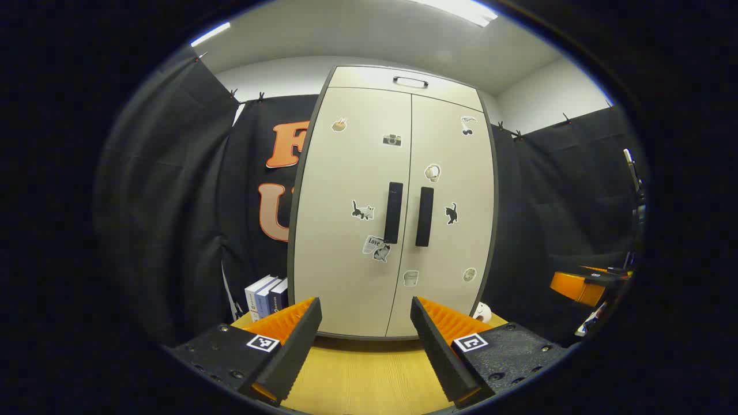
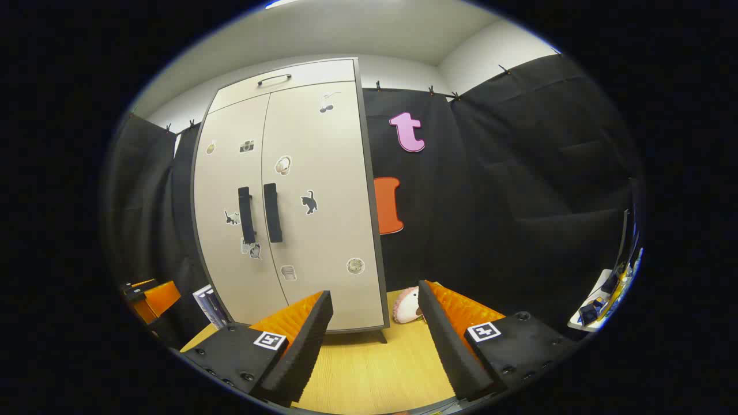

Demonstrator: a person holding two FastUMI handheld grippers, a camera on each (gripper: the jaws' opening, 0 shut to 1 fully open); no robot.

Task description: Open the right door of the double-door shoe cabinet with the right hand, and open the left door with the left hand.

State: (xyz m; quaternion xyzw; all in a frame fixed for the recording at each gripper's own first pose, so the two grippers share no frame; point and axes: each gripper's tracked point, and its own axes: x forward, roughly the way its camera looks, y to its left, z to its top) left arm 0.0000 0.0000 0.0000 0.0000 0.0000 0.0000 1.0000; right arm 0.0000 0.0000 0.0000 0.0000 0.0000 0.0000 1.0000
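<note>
- While both doors are closed, the shoe cabinet (image 1: 357,190) is seen standing upright on the wooden table (image 1: 357,374), facing the left gripper (image 1: 364,340) in the left gripper view.
- The left gripper's fingers (image 1: 288,346) are spread wide apart, nothing is held between them, and they are kept well short of the cabinet front.
- The left door (image 1: 351,207) and the right door (image 1: 447,207) meet at a central seam; a dark vertical left handle (image 1: 393,212) and right handle (image 1: 425,216) are mounted just beside that seam, one on each door.
- Small stickers (image 1: 363,211) are scattered over both door faces, and a narrow top panel with a horizontal handle (image 1: 410,82) is set above the doors.
- A few books (image 1: 266,295) are stood upright on the table just left of the cabinet, and a small white object (image 1: 483,312) is seen at its lower right corner.
- The other gripper (image 1: 582,285) is partly visible at the far right edge of the left gripper view; its opening cannot be judged there.
- In the right gripper view, the right gripper (image 2: 375,340) is shown with its fingers (image 2: 300,346) wide apart and empty, apart from the cabinet.
- The cabinet (image 2: 323,230) is seen there from its right side, offset to the left of the gripper's axis, with both handles (image 2: 272,212) untouched.
- A white and pink plush-like object (image 2: 407,305) lies on the table (image 2: 369,369) just beside the cabinet's right foot, between the fingers' line of sight.
</note>
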